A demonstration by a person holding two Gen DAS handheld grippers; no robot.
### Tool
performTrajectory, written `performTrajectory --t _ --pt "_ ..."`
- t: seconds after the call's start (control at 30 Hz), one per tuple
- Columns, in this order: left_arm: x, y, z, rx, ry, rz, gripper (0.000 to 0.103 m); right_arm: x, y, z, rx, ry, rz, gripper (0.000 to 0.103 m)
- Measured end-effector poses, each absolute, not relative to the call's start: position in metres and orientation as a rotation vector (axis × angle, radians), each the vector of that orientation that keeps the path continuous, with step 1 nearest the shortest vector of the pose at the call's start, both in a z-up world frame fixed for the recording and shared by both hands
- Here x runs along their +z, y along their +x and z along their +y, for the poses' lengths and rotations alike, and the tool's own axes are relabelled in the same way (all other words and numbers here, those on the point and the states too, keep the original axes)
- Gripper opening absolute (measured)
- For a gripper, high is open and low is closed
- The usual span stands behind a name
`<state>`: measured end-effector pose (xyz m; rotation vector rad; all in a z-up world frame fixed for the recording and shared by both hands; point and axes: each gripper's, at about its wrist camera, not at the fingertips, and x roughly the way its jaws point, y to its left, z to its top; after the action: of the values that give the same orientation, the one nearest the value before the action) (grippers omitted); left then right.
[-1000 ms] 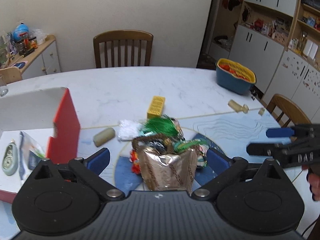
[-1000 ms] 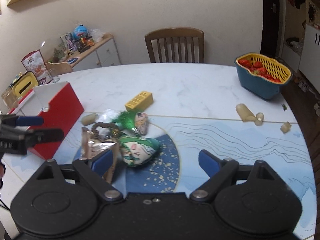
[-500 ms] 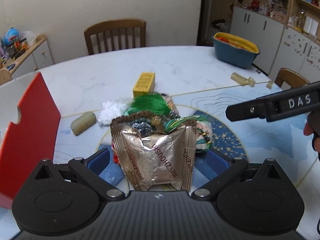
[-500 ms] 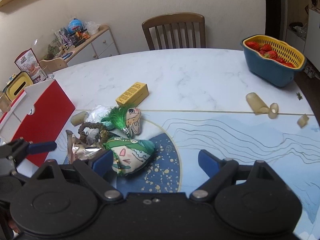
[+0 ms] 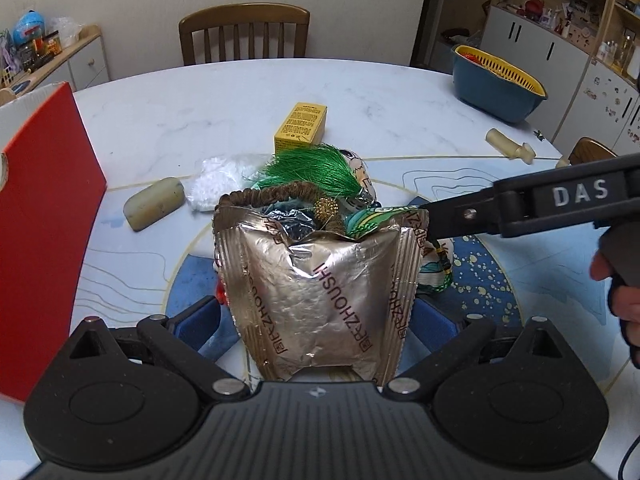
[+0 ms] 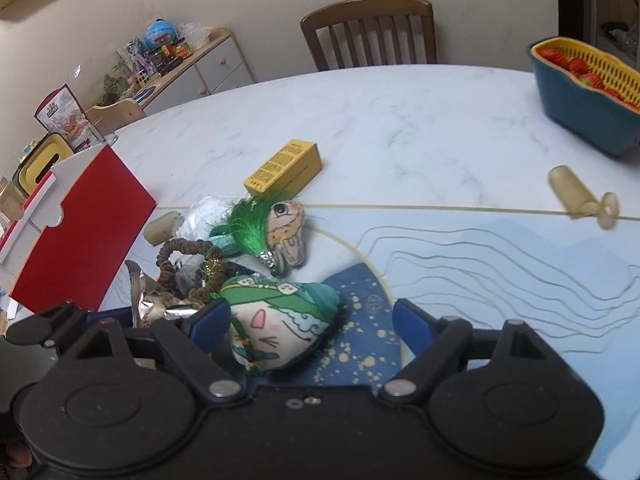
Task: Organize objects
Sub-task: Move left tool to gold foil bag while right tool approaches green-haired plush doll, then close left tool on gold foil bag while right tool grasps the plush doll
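Note:
A gold foil pouch stands at the front of a small pile on the table, between the blue fingers of my left gripper, which is open and straddles it. Behind the pouch lie a green tassel and a brown braided loop. My right gripper is open, its jaws closing. A green and white cat-face sachet lies between them against the left finger, with the right finger apart from it. A black finger of that gripper reaches in behind the pouch.
A red box stands close on the left. A yellow carton, a white fluffy lump and a beige block lie behind the pile. A bunny-face sachet is there too. A blue basket sits far right.
Both grippers have sunk toward the pile. The pouch now fills the gap between the left fingers. The right gripper has shifted left, so the cat-face sachet lies between its fingers.

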<state>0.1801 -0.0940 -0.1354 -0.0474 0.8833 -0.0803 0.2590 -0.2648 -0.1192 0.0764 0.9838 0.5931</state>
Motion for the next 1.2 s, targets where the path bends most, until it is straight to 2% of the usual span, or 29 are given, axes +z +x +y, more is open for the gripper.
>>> performTrajectory --t 0.33,0.4,0.43,0.5,0.63,0.67,0.7,0.9,1.07,1.2 --pt "-0.137 0.179 -0.091 -0.074 -0.033 0.873 0.091 -0.131 0.262 -0.251 0.623 0.102 1.034 0.076" --pt "-0.136 0.178 -0.092 -0.067 -0.023 0.874 0.086 -0.132 0.261 -0.251 0.636 0.118 1.044 0.066" --pt "-0.135 0.178 -0.091 -0.061 -0.021 0.876 0.084 -0.132 0.260 -0.250 0.635 0.120 1.046 0.065" --pt "-0.135 0.178 -0.091 -0.041 -0.001 0.887 0.071 -0.131 0.256 -0.248 0.629 0.106 1.036 0.063" --pt "-0.134 0.178 -0.086 -0.034 -0.004 0.896 0.065 -0.128 0.252 -0.249 0.614 0.105 1.029 0.058" --pt "-0.133 0.177 -0.085 -0.034 0.000 0.897 0.054 -0.126 0.251 -0.250 0.610 0.109 1.025 0.055" --pt "-0.133 0.176 -0.083 -0.042 -0.008 0.903 0.050 -0.124 0.249 -0.251 0.606 0.114 1.021 0.051" --pt "-0.131 0.170 -0.077 -0.043 -0.023 0.914 0.049 -0.109 0.239 -0.253 0.604 0.118 0.971 0.027" --pt "-0.119 0.162 -0.072 -0.055 -0.030 0.911 0.049 -0.098 0.228 -0.251 0.596 0.116 0.927 0.018" --pt "-0.103 0.155 -0.063 -0.063 -0.037 0.914 0.049 -0.089 0.220 -0.250 0.585 0.113 0.892 0.016"
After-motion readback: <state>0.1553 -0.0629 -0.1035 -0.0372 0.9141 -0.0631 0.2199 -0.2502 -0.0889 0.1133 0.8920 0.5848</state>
